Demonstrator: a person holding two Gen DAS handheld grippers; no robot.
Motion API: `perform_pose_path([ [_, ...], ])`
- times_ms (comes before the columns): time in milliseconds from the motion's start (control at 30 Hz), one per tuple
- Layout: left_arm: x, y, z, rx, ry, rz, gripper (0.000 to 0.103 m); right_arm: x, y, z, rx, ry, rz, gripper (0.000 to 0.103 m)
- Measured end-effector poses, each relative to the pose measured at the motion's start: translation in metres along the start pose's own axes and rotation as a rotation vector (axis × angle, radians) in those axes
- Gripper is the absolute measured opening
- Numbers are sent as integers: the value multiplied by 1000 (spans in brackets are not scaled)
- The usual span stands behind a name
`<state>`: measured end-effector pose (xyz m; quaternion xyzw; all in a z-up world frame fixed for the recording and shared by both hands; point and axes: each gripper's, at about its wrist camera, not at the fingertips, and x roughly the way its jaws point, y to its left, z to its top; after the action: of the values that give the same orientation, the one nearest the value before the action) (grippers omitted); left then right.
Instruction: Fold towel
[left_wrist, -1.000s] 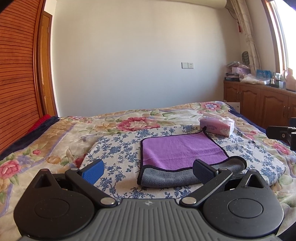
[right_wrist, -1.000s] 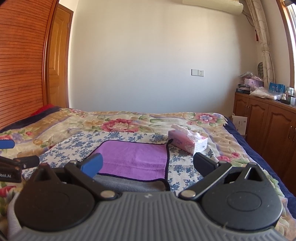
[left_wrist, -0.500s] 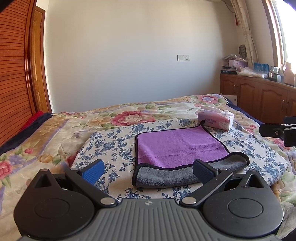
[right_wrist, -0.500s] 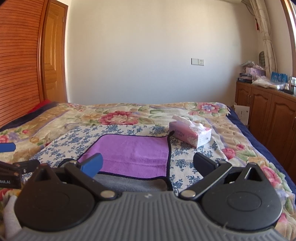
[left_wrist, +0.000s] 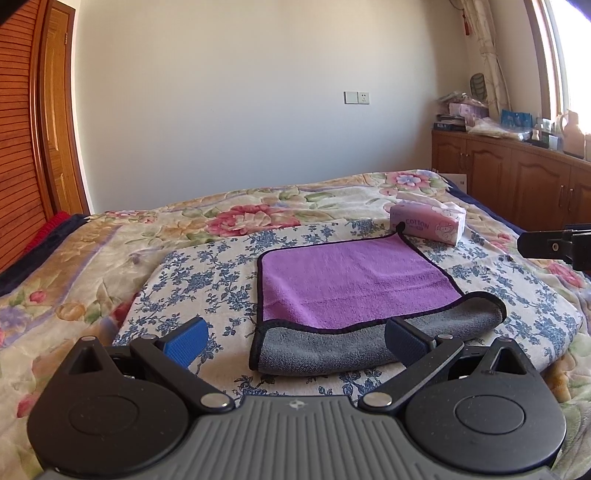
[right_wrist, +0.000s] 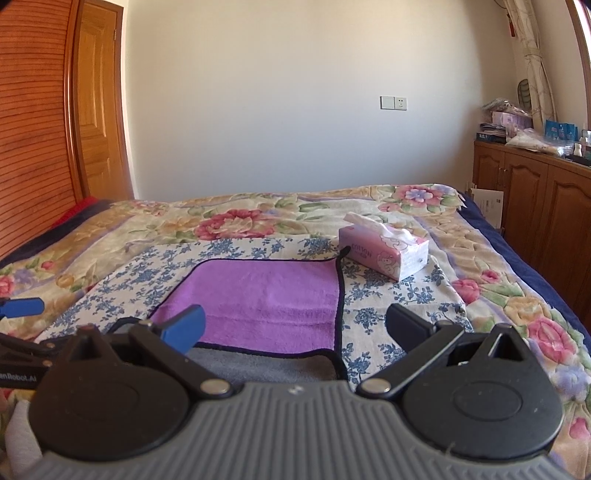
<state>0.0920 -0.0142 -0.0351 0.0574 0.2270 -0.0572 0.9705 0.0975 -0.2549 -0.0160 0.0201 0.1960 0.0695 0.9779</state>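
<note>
A purple towel (left_wrist: 354, 280) with a black border lies flat on the blue-flowered cloth on the bed; its near edge is turned over, showing the grey underside (left_wrist: 332, 347). It also shows in the right wrist view (right_wrist: 266, 302). My left gripper (left_wrist: 295, 339) is open and empty, just short of the towel's near left corner. My right gripper (right_wrist: 295, 325) is open and empty, just short of the near right corner. The right gripper's finger shows at the right edge of the left wrist view (left_wrist: 554, 247).
A pink tissue pack (left_wrist: 428, 221) sits past the towel's far right corner, also in the right wrist view (right_wrist: 384, 251). The flowered bedspread (left_wrist: 92, 258) spreads around. Wooden cabinets (right_wrist: 535, 206) stand right, a wooden door (right_wrist: 99, 110) left.
Both grippers have lifted and tilted a little, so the towel and the bed sit lower and farther in view. Both stay open and empty. The towel has not moved.
</note>
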Motion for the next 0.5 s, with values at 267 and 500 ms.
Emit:
perform_pose_path([
  [267, 24, 8, 2, -10, 24, -5, 103, 19, 1, 1, -38, 26, -13, 103],
  [500, 47, 18, 3, -30, 63, -13, 103, 38, 0, 0, -73, 58, -23, 103],
])
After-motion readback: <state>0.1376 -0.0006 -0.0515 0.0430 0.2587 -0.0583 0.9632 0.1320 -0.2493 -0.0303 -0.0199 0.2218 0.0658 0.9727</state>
